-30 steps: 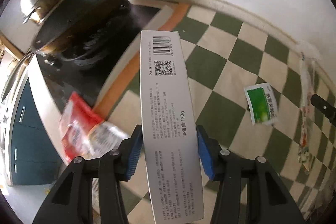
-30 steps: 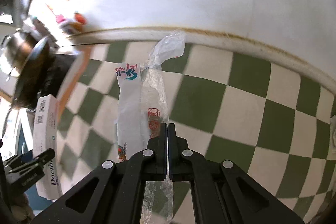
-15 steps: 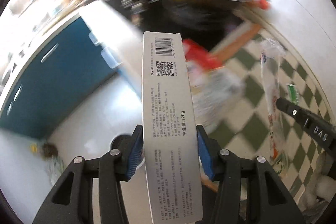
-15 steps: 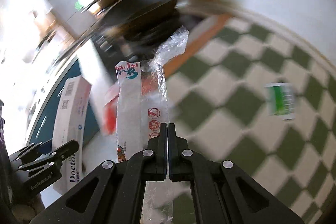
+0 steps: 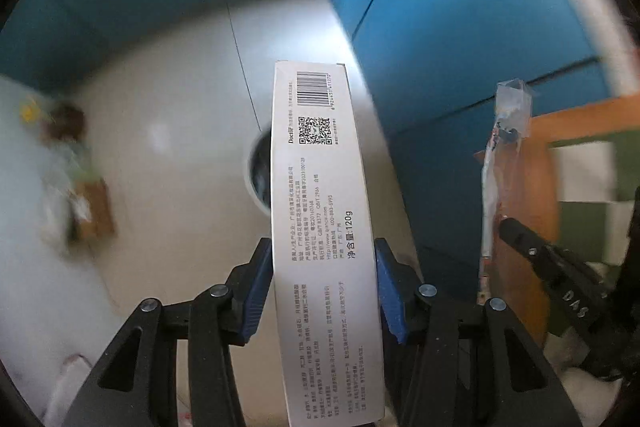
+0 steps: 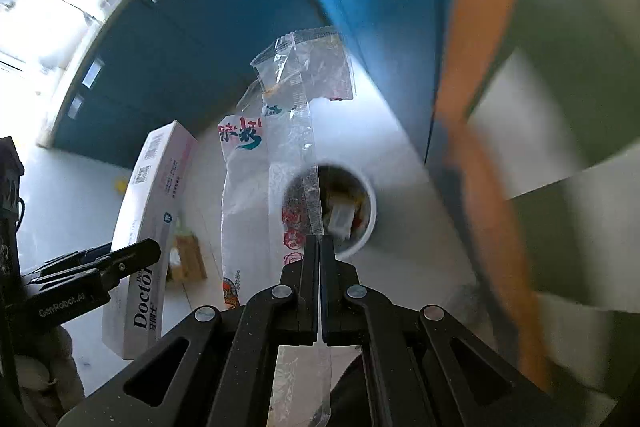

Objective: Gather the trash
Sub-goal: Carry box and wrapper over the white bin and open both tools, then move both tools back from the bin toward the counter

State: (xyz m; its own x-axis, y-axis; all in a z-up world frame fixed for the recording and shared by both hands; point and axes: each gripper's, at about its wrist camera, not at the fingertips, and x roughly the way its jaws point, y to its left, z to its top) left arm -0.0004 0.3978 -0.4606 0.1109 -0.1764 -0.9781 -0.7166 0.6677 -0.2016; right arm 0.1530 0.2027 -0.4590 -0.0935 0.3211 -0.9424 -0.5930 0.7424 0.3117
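Left gripper (image 5: 320, 291): black two-finger tool with blue pads (image 5: 256, 291); jaws spread to the width of the box and clamped against its two long sides.
Held item, left: long white cardboard toothpaste box (image 5: 320, 211) with barcode, QR code and printed "120g"; it stands lengthwise between the pads and reaches well forward of the fingertips.
Right gripper (image 6: 319, 247): black two-finger tool; fingers pressed together, pinching a thin film.
Held item, right: clear crinkled plastic wrapper (image 6: 280, 147) with white panel and red and teal print; it rises forward from the fingertips, its top edge sealed and folded.
Cross views: in the right wrist view the toothpaste box (image 6: 148, 227) and left gripper (image 6: 100, 267) sit to the left of the wrapper; in the left wrist view the wrapper (image 5: 496, 171) and right gripper (image 5: 548, 263) sit to the right of the box.
Trash target: round white trash bin (image 6: 368, 203), open-topped, with mixed litter inside; it lies just ahead of the right fingertips, partly behind the wrapper. In the left wrist view its rim (image 5: 250, 179) shows just left of the box.
Surroundings: pale grey floor (image 5: 160, 107); blue cabinet fronts (image 5: 460, 27) ahead and to the right; orange-edged green-and-white checked counter (image 6: 540, 107) to the right; small brown cardboard box (image 5: 92, 215) on the floor to the left, blurred.
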